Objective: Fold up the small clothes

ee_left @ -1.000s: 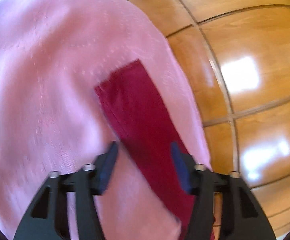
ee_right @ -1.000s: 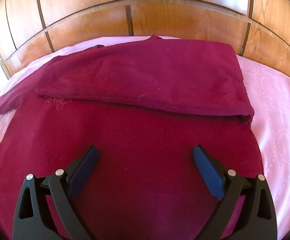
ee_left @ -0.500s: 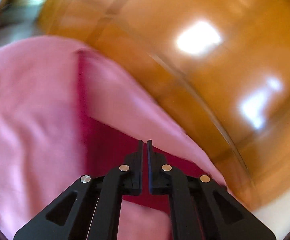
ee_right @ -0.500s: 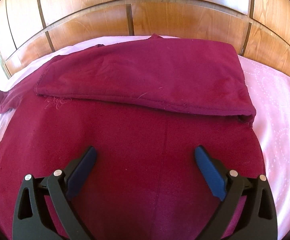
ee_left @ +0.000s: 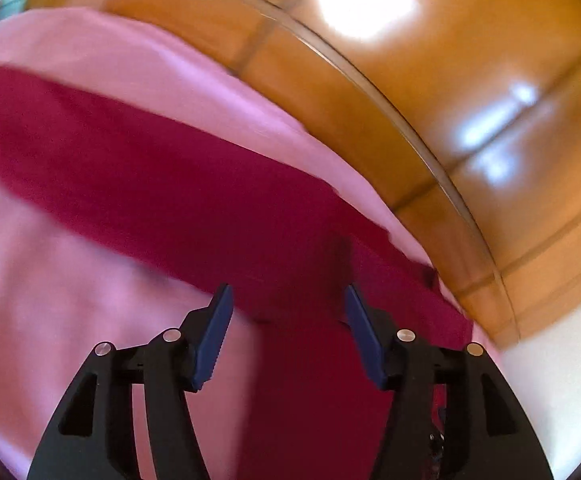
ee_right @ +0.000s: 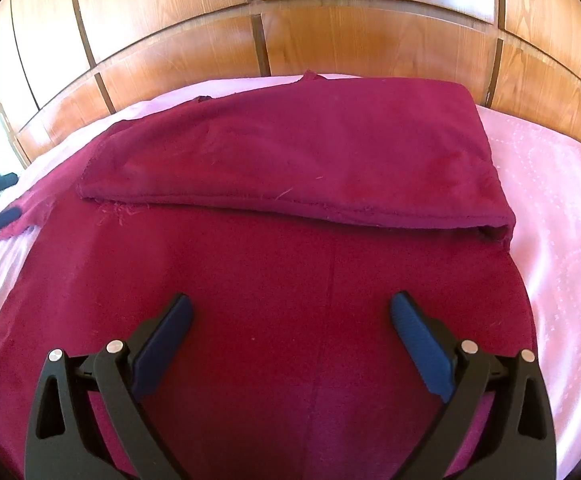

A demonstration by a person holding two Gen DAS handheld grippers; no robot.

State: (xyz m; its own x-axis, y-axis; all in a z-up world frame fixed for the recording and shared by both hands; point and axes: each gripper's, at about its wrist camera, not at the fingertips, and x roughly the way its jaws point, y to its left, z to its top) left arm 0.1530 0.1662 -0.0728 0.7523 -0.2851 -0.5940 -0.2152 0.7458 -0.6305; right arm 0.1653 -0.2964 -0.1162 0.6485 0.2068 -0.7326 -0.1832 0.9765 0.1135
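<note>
A dark red garment lies spread on the pink bedsheet, its upper part folded down into a flat band. My right gripper hovers open over the garment's middle, with nothing between its pads. My left gripper is over the garment's sleeve, which stretches away to the left. Its jaws are opening and the pads do not press the cloth. The right wrist view shows the left gripper at the far left edge, at the sleeve's end.
A glossy wooden headboard rises just behind the bed and fills the top right of the left wrist view. Pink sheet lies on both sides of the garment. The left wrist view is blurred.
My left gripper went from open to shut at the sleeve, then opened again while it swung along the sleeve. The sleeve end shifted at the left edge. The right gripper stayed put.
</note>
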